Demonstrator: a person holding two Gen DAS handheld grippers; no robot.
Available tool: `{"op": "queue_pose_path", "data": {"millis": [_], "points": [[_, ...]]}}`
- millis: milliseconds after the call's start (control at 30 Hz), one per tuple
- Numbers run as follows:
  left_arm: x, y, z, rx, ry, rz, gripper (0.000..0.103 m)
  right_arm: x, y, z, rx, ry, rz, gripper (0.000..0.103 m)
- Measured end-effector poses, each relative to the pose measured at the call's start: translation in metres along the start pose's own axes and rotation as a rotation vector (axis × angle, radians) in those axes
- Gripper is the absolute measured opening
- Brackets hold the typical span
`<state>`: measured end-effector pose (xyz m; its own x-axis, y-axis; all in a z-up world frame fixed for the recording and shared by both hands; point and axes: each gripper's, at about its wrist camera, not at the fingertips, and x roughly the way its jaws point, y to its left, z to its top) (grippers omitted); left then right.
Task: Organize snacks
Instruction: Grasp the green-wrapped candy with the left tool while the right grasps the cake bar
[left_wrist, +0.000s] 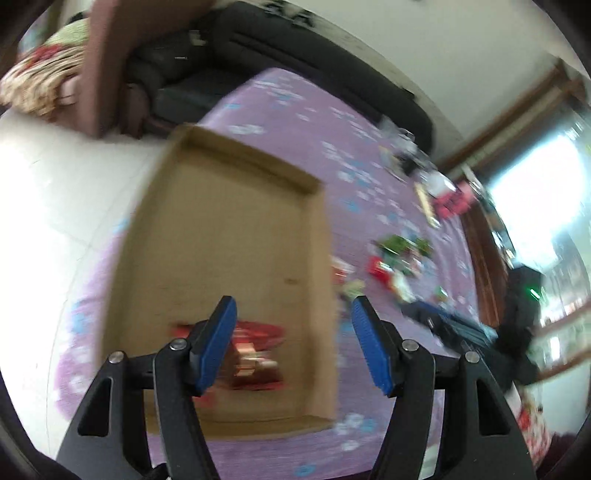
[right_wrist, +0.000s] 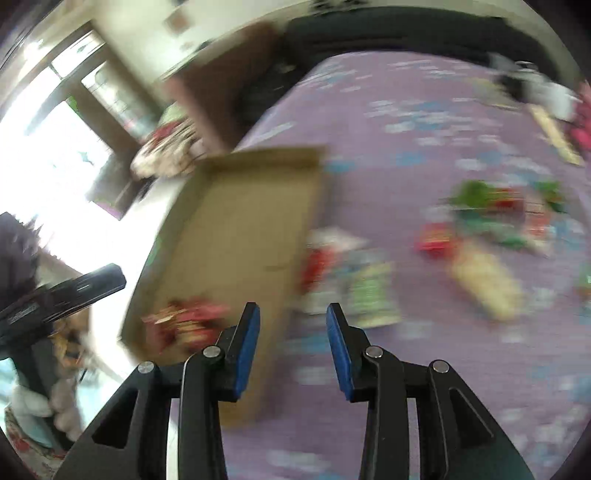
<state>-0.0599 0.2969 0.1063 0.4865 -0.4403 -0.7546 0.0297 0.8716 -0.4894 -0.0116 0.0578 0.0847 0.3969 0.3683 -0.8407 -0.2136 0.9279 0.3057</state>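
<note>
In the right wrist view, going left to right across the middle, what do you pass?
Left gripper → cardboard tray holding a red snack pack → blurred red and green packets beside the tray → pale yellow packet. Everything past the tray lies on the purple cloth.
</note>
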Motion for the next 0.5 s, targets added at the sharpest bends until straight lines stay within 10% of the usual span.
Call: {"op": "queue_pose_path", "data": {"millis": [233, 500], "points": [[0.053, -0.071, -0.012, 0.085, 0.095, -0.040, 0.066, -0.003, -0.077, 0.009, -0.129, 0.013, -0.145, 0.052], [0.118, -0.112, -0.014, 0.153, 0.137, 0.136, 0.066, 0.035, -0.086, 0.017, -0.270, 0.065, -0.090, 0.052]]}}
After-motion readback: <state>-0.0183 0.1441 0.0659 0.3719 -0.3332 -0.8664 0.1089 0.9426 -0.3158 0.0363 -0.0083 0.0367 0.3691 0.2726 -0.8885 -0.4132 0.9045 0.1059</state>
